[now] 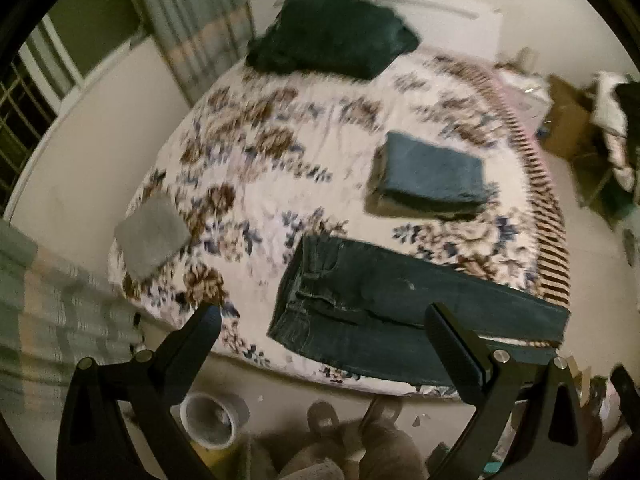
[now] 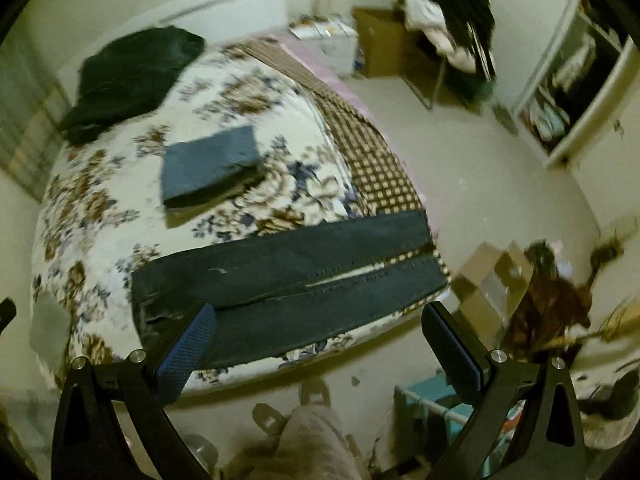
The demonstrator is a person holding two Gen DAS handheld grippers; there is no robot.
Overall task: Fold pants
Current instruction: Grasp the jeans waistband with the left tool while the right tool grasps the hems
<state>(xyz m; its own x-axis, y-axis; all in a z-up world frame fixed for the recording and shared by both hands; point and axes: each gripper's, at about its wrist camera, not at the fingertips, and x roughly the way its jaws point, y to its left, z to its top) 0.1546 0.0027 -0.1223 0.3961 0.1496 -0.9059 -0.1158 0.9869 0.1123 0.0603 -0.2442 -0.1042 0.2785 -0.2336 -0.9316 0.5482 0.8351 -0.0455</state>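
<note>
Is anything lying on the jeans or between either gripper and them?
Nothing visible. The jeans lie flat along the bed's near edge; the folded blue garment sits apart, farther back. Left gripper and right gripper are open above them.

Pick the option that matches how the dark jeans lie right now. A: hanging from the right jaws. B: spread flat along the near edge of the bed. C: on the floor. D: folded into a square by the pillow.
B: the dark jeans lie unfolded, legs stretched across the flowered bedspread, with both grippers open above them.
</note>
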